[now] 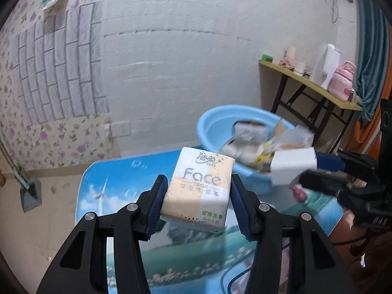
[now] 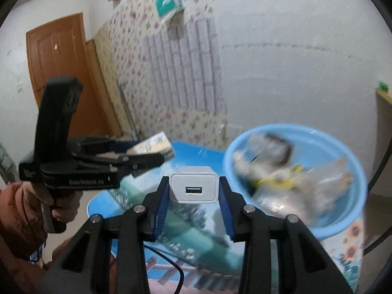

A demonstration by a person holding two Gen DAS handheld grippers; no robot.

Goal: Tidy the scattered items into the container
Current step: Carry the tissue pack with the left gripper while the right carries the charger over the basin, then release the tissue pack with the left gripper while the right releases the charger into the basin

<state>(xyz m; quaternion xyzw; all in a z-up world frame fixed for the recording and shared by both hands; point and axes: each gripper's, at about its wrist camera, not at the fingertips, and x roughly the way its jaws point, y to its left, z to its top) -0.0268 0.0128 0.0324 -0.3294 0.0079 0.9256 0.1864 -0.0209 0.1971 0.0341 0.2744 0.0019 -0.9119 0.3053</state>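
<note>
A beige and white "Face" tissue pack (image 1: 198, 191) hangs above the blue picture-printed table (image 1: 117, 181), and my left gripper (image 1: 198, 182) is shut on it. My right gripper (image 2: 193, 183) is shut on a white USB charger (image 2: 193, 187), also held off the table. From the left wrist view the charger (image 1: 292, 169) sits near the front rim of the light blue basin (image 1: 213, 120). The basin (image 2: 343, 144) holds several wrapped packets and stands at the table's far right. In the right wrist view the left gripper (image 2: 156, 152) carries the tissue pack (image 2: 154, 144) at left.
A yellow side table (image 1: 311, 83) with a pink bottle (image 1: 341, 83) and cups stands behind the basin. A black cable (image 2: 171, 264) lies on the table's near edge. A person's hand (image 2: 61, 210) grips the left handle. A brown door (image 2: 61, 73) is far left.
</note>
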